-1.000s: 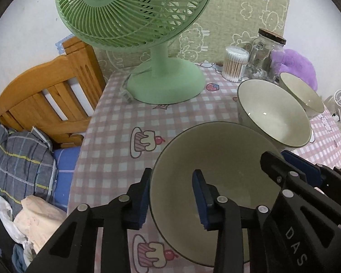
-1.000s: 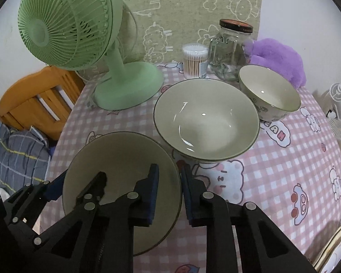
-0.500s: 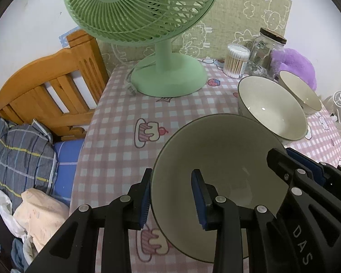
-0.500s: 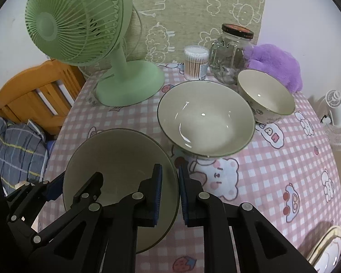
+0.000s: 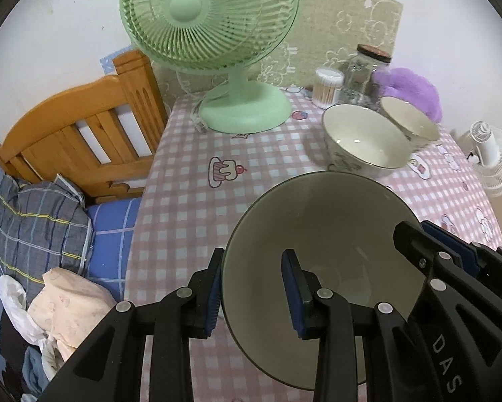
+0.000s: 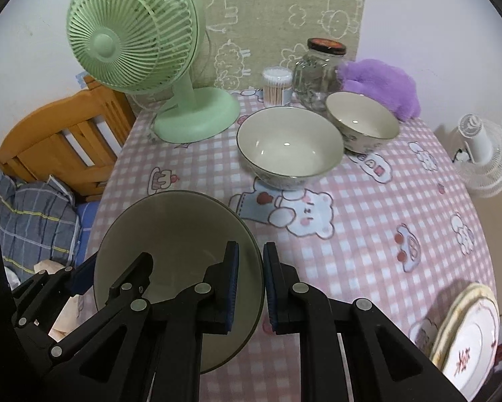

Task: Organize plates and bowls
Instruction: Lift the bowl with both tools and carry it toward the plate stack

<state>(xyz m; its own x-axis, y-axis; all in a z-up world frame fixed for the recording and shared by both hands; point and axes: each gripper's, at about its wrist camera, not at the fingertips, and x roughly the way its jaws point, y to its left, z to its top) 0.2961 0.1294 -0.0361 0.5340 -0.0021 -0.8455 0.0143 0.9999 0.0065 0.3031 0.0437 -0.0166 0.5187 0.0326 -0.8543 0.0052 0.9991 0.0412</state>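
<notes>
A large pale green bowl [image 5: 331,224] is held in the air above the pink checked table [image 5: 190,201]. My left gripper [image 5: 252,289] is shut on its left rim. My right gripper [image 6: 251,283] is shut on its right rim; the bowl also shows in the right wrist view [image 6: 177,227]. A medium cream bowl [image 6: 289,145] stands on the table beyond it, with a smaller cream bowl [image 6: 363,124] behind and to its right. A stack of plates [image 6: 465,338] sits at the table's near right edge.
A green desk fan [image 6: 140,67] stands at the back left. A cotton swab tub [image 6: 277,86], a glass jar [image 6: 316,73] and a purple plush [image 6: 381,85] line the back. A wooden bed frame [image 5: 83,134] is left of the table, a small white fan [image 6: 485,157] right.
Both grippers have risen and pulled back with the large bowl, lifting it clear of the table. The other bowls have not moved.
</notes>
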